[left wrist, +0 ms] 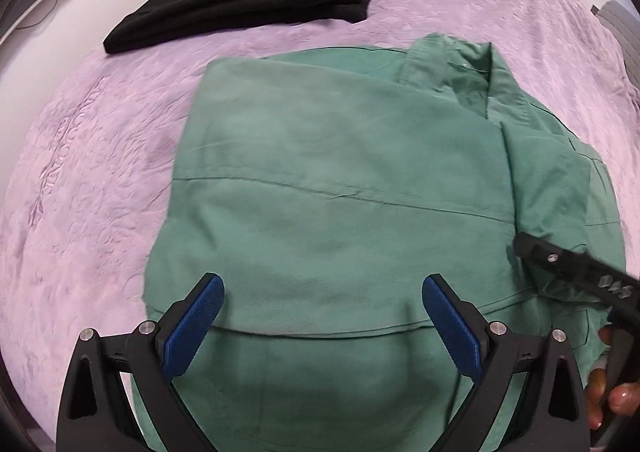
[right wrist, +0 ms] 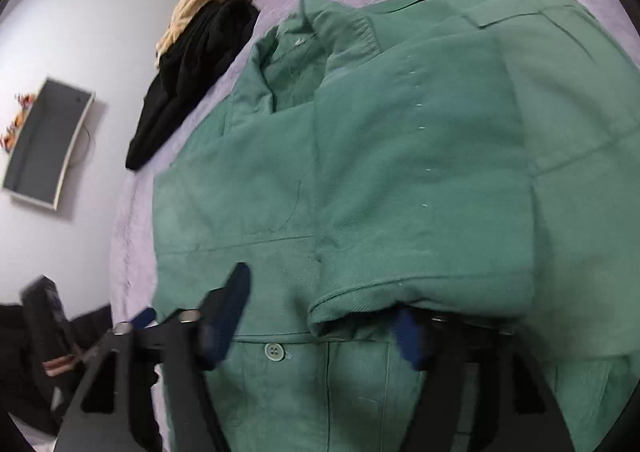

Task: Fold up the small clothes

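Both tools hang open and empty over the green shirt (left wrist: pixel 340 172): left tool (left wrist: pixel 322 328) mid-hem, right tool (right wrist: pixel 320 328) at its folded sleeve edge

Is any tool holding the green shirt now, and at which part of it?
Nothing is held. The left tool hangs open above the green shirt. The right tool is open too; a folded sleeve edge lies over one finger, not pinched.

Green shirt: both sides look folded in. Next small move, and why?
Probably pinch the near hem of the green shirt with both grippers, to fold it toward the collar. Left gripper and right gripper are open and empty; the shirt still lies long.
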### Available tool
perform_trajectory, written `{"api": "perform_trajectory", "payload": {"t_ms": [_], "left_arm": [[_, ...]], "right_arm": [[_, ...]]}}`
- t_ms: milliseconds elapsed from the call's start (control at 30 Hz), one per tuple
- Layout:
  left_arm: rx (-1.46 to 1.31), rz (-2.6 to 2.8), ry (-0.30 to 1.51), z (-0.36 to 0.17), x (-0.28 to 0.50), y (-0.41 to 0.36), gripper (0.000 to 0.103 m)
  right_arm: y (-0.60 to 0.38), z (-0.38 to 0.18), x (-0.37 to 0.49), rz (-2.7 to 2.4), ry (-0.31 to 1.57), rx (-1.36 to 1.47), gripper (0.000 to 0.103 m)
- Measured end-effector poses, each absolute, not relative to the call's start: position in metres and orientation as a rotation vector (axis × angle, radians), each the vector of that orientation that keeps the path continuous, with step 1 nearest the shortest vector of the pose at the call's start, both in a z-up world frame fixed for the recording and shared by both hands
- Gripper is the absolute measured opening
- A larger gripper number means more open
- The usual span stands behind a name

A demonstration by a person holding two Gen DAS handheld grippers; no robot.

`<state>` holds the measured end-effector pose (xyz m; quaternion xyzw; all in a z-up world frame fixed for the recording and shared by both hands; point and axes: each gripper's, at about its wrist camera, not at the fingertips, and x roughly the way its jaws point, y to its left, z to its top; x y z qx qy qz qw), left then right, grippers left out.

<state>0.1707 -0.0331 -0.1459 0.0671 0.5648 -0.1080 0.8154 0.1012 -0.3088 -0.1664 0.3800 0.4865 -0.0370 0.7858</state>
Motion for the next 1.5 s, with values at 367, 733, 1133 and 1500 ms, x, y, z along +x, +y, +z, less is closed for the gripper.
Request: {"api": "perform_trajectory", "payload": {"t_ms": [367, 733, 1133, 1500], "left_arm": [[0.060, -0.208, 1.194, -0.133, 0.177, 0.023, 0.100], [0.009, -0.066, 1.196, -0.137, 0.193, 0.076, 0.100], [-0.005, -0.314, 1.252, -0.143, 0.185, 0.000, 0.100], [-0.026, -0.460, 1.337, -0.171, 0.201, -0.087, 0.034]], "right_arm": [[-0.226, -0.109, 0.152, -0.009, 1.023, 0.354, 0.014], [-0.138, -0.148, 0.139, 0.169, 1.208, 0.167, 0.070], [-0.378, -0.161, -0.014, -0.276, 1.080, 1.002, 0.073], [-0.429, -0.168, -0.020, -0.303, 0.892, 1.231, 0.073]]}}
